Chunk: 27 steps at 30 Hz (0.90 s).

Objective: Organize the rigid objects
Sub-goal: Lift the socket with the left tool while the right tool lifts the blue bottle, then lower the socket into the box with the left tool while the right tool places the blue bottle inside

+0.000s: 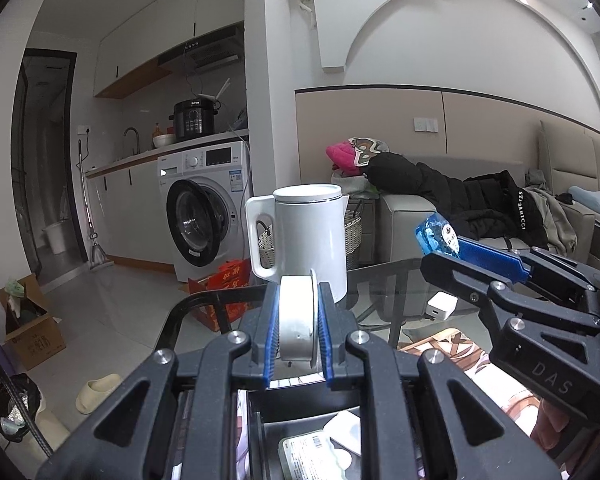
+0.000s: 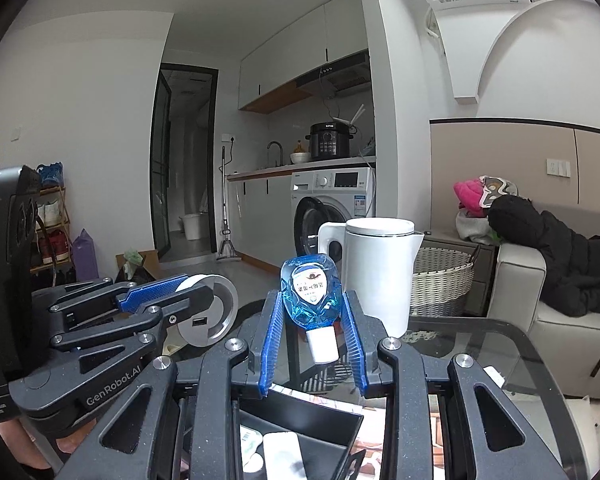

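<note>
My left gripper (image 1: 298, 320) is shut on a round white disc-shaped device (image 1: 298, 320), held on edge above the glass table; it also shows in the right wrist view (image 2: 208, 312). My right gripper (image 2: 311, 308) is shut on a small blue bottle (image 2: 311, 296) with a white cap, held cap-down; the bottle also shows in the left wrist view (image 1: 438, 238). A black tray (image 2: 340, 424) with several small items lies below both grippers, also seen in the left wrist view (image 1: 300, 424).
A white kettle (image 1: 308, 240) stands on the glass table (image 2: 480, 344) just beyond the grippers. A white charger (image 1: 442, 306) lies on the glass. A wicker basket (image 2: 440, 280), a sofa with black clothes (image 2: 560, 264) and a washing machine (image 1: 208, 208) are behind.
</note>
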Tool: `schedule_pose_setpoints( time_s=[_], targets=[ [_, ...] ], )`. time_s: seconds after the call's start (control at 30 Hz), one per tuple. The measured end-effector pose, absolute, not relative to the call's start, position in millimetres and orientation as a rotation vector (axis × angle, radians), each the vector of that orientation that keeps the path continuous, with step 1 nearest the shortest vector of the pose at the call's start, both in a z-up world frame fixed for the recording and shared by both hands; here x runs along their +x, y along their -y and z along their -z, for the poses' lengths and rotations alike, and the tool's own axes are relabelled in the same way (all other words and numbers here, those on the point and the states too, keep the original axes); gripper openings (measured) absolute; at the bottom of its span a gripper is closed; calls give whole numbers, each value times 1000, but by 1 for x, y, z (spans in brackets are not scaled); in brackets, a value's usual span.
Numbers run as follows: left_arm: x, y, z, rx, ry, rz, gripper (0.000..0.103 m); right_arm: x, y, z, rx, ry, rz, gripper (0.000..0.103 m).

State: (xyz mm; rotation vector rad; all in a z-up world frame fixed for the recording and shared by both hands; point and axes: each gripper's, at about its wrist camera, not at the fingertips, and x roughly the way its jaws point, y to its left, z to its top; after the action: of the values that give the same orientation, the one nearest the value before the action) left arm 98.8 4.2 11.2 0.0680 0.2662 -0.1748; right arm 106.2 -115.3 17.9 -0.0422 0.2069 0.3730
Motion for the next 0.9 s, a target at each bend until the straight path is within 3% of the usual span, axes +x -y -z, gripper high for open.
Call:
schedule_pose_setpoints(
  time_s=[0.53, 0.9],
  targets=[
    [134, 7, 11, 77, -386, 169, 16, 139, 122, 4, -17, -316, -395, 30],
    [151, 12, 32, 97, -571, 180, 16, 169, 108, 33, -45, -536, -424, 30]
  ],
)
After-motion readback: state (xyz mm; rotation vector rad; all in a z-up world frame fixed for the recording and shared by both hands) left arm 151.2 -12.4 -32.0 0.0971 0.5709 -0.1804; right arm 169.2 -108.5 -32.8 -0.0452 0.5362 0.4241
